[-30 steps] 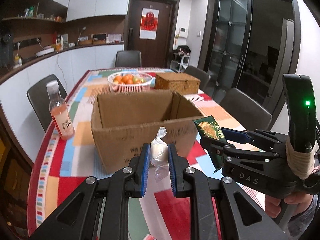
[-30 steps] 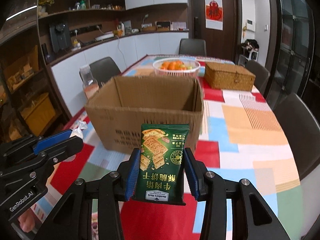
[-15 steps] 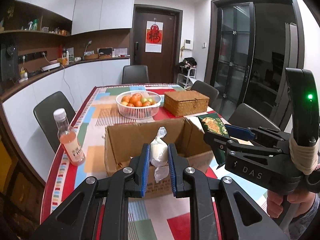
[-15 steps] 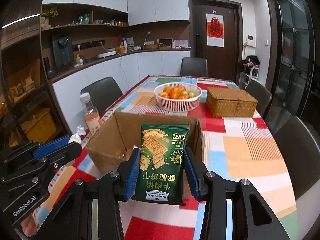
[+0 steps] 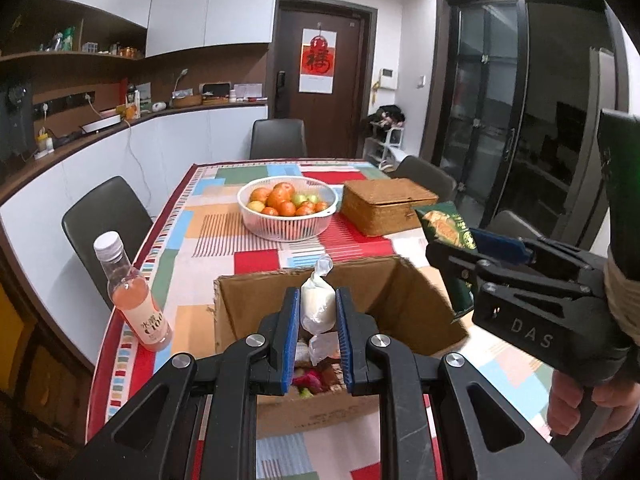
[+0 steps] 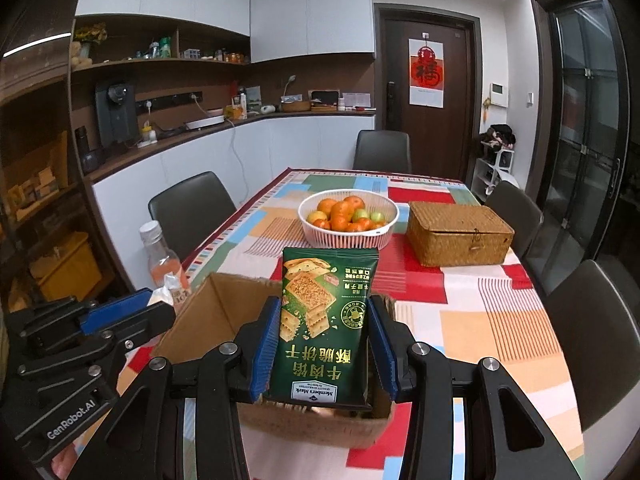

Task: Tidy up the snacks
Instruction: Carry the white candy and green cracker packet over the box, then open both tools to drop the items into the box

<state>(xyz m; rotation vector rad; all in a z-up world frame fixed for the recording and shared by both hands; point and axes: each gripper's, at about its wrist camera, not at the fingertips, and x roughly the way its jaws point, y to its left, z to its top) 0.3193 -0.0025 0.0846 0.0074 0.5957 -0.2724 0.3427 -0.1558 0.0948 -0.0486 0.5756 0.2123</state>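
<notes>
My left gripper (image 5: pixel 317 312) is shut on a small white wrapped snack (image 5: pixel 317 307) and holds it above the open cardboard box (image 5: pixel 256 300). Several snacks lie at the bottom of the box. My right gripper (image 6: pixel 325 340) is shut on a green biscuit packet (image 6: pixel 326 320) and holds it upright over the same box (image 6: pixel 212 316). The right gripper also shows at the right of the left wrist view (image 5: pixel 472 264), with the packet (image 5: pixel 446 226) in it. The left gripper shows at the lower left of the right wrist view (image 6: pixel 156 308).
A pink drink bottle (image 5: pixel 134 300) stands left of the box. A white basket of fruit (image 5: pixel 286 206) and a lidded wicker box (image 5: pixel 386 204) stand farther back on the patchwork tablecloth (image 5: pixel 200 240). Dark chairs surround the table.
Both grippers have risen and moved forward over the box with their snacks. The view now looks down into the box, where before it showed the box's front wall.
</notes>
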